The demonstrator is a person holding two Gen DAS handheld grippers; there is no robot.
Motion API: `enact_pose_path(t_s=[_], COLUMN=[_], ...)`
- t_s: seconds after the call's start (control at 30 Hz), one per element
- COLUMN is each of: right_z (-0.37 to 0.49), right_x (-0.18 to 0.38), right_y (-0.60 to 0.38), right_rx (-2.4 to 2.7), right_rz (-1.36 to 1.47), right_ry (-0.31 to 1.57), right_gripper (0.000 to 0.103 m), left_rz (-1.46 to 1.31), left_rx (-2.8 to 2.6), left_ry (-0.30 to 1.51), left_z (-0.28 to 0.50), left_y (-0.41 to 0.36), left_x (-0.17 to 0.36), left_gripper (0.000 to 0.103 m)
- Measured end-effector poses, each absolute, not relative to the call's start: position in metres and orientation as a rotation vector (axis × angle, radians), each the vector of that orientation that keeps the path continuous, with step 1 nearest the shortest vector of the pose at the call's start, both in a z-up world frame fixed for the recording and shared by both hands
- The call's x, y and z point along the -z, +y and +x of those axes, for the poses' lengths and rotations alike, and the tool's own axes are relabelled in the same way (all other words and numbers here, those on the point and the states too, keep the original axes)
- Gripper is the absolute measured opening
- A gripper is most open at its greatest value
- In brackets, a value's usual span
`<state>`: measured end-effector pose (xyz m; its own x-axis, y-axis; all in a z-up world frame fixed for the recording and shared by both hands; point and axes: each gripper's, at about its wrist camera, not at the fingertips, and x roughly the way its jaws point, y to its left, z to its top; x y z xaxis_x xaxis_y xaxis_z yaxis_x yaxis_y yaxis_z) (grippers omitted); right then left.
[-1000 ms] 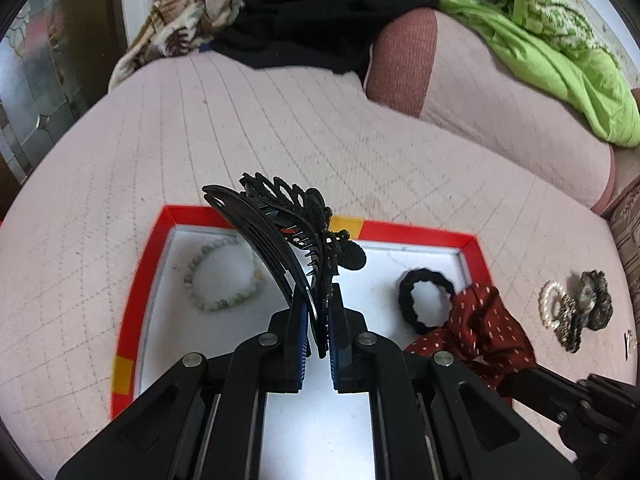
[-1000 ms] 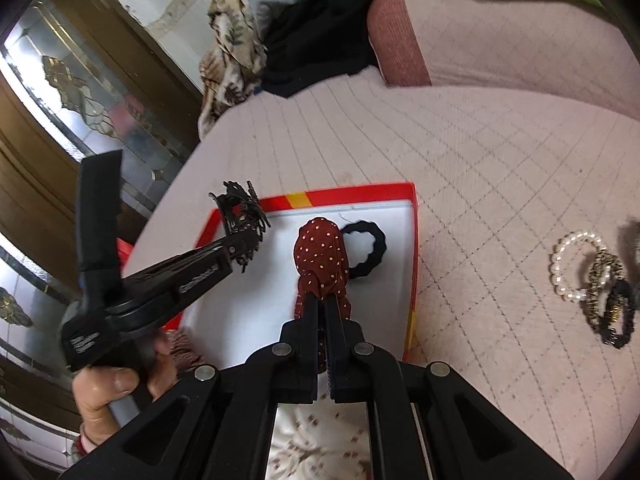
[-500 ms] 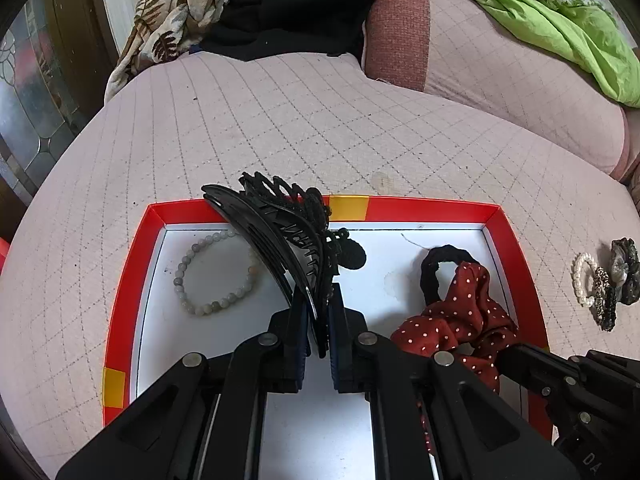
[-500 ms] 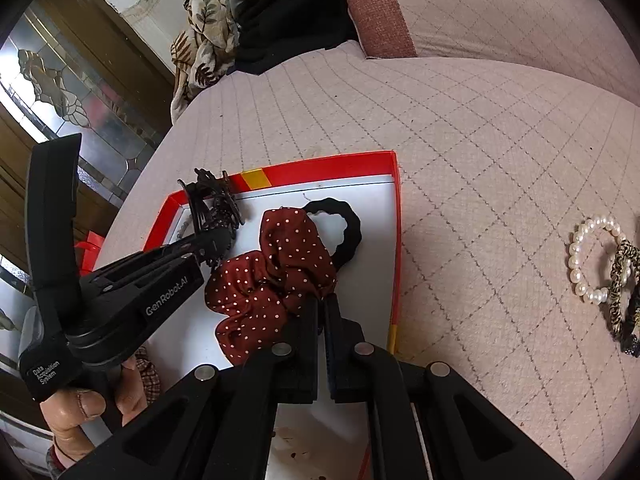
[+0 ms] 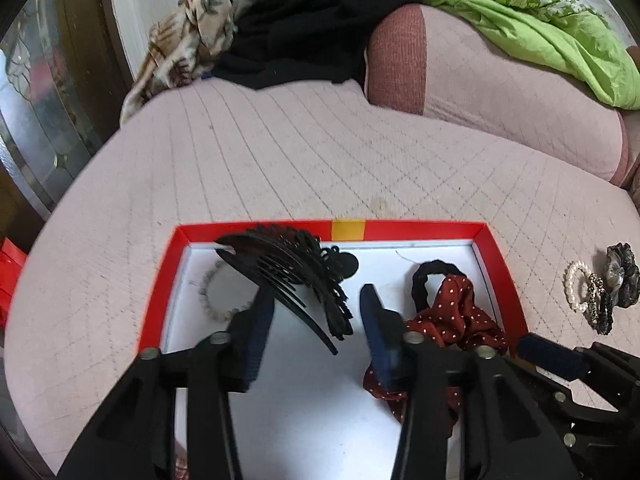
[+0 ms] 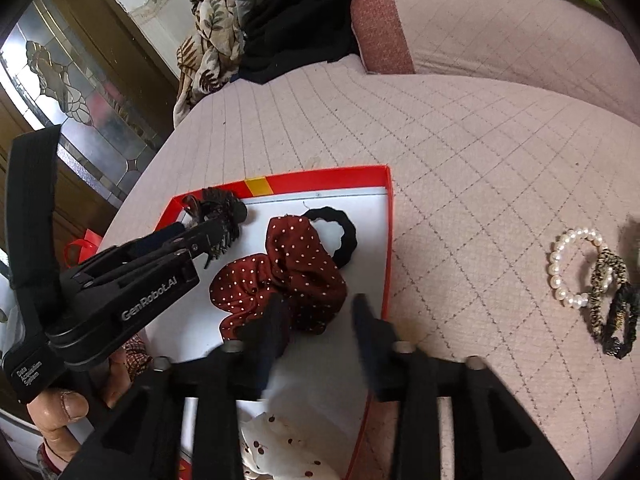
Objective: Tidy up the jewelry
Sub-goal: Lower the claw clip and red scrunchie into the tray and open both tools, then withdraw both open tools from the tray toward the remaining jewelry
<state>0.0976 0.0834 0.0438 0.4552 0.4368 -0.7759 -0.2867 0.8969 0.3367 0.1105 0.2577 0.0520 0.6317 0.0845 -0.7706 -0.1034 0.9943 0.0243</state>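
Note:
A red-rimmed white tray lies on the pink quilted cushion. My left gripper hovers over it, jaws opening, and the black claw clip lies loose between the fingers on the tray floor. To its right my right gripper is also opening. The dark red dotted scrunchie rests in the tray just ahead of its left finger, unpressed. A black hair tie and a pale bead bracelet also lie in the tray. The right wrist view shows the left gripper beside the clip.
On the cushion right of the tray lie a pearl bracelet, a leopard-print tie, a black tie and a grey scrunchie. Heaped clothes and a green cloth sit at the back. A hand holds the left gripper.
Both grippers went from shut to open. The claw clip dropped out of the left jaws into the tray. The scrunchie was lowered into the tray and let go by the right jaws.

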Motion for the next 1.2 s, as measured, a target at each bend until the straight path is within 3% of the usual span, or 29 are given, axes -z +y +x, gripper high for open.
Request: enact_pose_path(t_s=[0.7, 0.87, 1.2], right_z=[0.062, 0.044, -0.009], right_x=[-0.063, -0.067, -0.067], right_y=[0.044, 0.012, -0.104], right_rx=[-0.405, -0.373, -0.22], right_rz=[0.168, 0.179, 0.156], right_ry=[0.975, 0.968, 0.962], right_gripper=[0.046, 0.045, 0.046], left_rz=[0.042, 0.062, -0.009], left_rx=[-0.159, -0.15, -0.114], left_ry=[0.806, 0.78, 0.786], left_z=[0.069, 0.052, 0.006], left_y=[0.235, 0.218, 0.2], left_x=[-0.083, -0.088, -0.089], left_gripper=[0.045, 0.051, 0.051])
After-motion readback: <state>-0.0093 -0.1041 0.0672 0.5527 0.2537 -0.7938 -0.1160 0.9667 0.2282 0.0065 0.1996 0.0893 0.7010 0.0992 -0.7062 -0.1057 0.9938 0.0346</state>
